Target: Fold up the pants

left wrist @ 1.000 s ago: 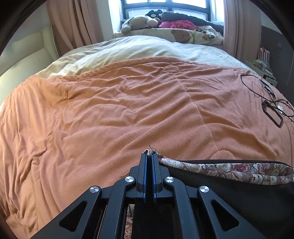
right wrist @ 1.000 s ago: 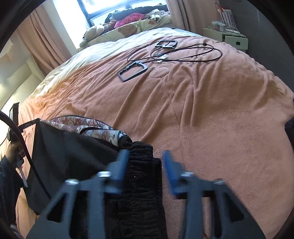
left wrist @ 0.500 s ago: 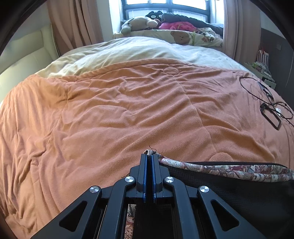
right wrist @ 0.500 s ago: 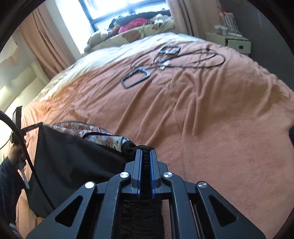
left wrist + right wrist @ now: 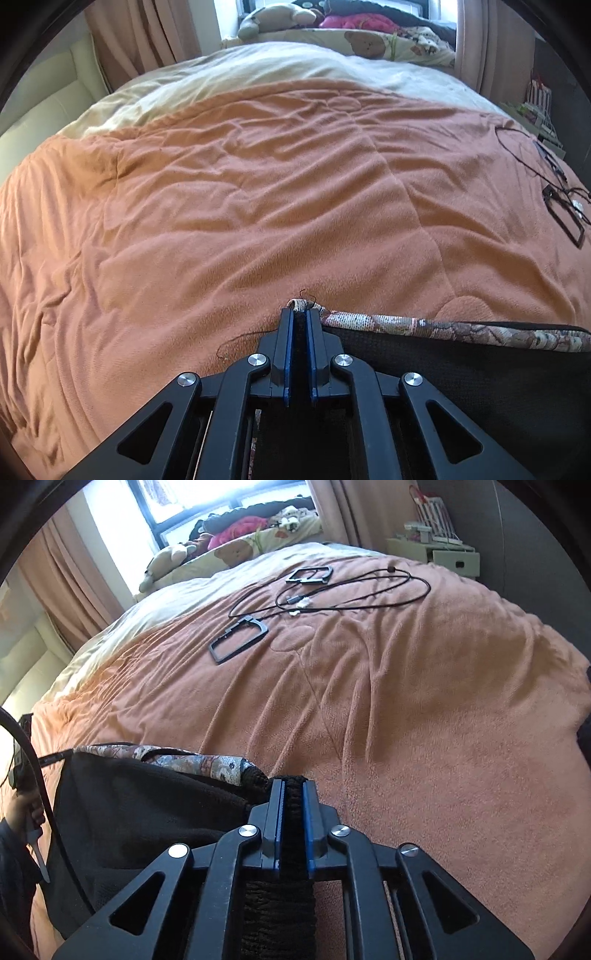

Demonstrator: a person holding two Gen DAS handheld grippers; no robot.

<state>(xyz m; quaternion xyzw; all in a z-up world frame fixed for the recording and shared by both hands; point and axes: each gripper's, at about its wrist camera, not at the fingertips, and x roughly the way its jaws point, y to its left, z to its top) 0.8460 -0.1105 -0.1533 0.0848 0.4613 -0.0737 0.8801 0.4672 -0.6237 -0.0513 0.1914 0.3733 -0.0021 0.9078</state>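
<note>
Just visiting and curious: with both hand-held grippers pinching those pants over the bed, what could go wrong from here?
1. The left hand-held gripper holds only the waistband tip, and its jaws are opening, so the corner may slip.
2. The right hand-held gripper is also opening on a thick knit bunch of the pants; that side might drop and skew the fold.
3. The cable and black frames lie ahead on the blanket; the pants could snag them.

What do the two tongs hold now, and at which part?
Both tongs grip the black pants. The left tongs, jaws opening, pinch one corner of the patterned waistband; the right tongs, jaws opening, pinch the other black knit corner.
</note>
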